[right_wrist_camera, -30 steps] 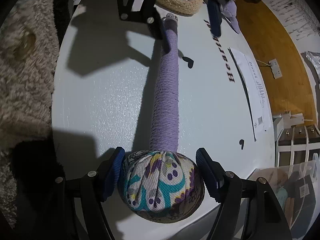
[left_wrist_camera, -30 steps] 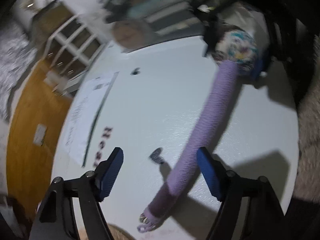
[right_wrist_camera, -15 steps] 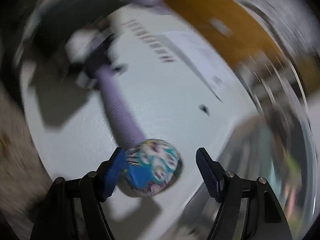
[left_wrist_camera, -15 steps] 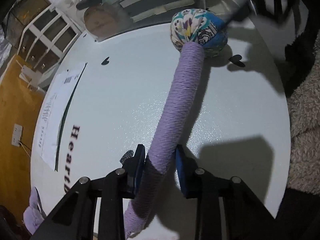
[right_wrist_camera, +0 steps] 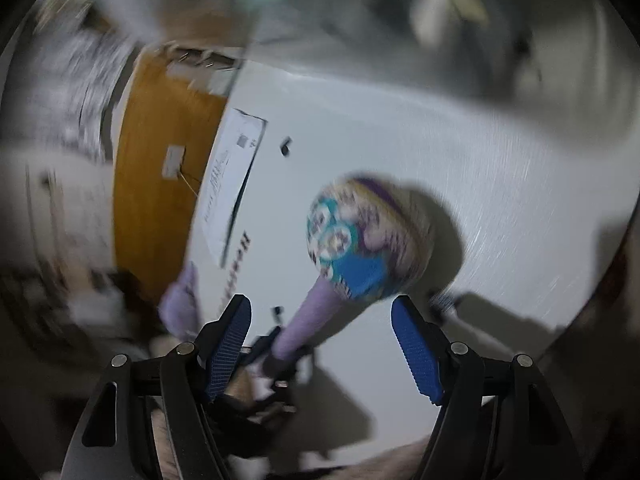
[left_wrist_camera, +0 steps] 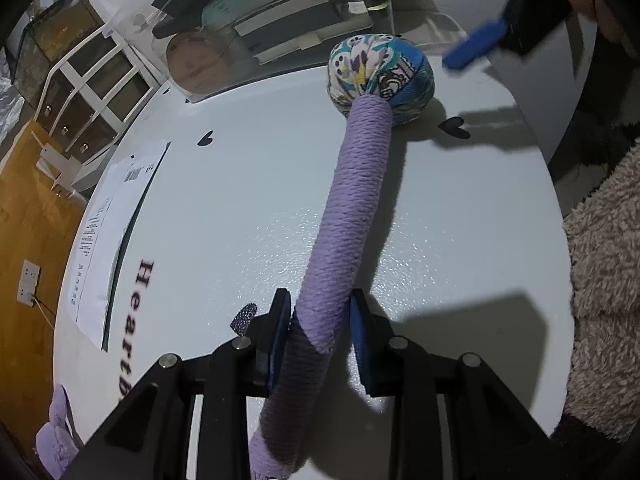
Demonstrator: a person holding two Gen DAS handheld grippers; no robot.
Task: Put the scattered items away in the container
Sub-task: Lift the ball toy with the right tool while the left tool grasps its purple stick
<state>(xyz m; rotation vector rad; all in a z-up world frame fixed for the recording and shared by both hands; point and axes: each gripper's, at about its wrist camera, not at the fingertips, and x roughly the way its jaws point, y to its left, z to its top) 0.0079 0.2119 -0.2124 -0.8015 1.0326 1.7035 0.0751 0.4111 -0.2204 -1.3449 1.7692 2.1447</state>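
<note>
The white desk [left_wrist_camera: 248,208] carried the purple rope toy [left_wrist_camera: 352,216] (patterned ball end away from you). Your left hand-held gripper [left_wrist_camera: 320,336] had just closed and clamped its shaft; your right hand-held gripper [right_wrist_camera: 320,344] stood apart, freed from the ball, so lifting toward the container could follow.

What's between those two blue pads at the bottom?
The purple rope-wrapped stick of the fabric-ball toy, squeezed by the left gripper; the left wrist view shows it.
</note>
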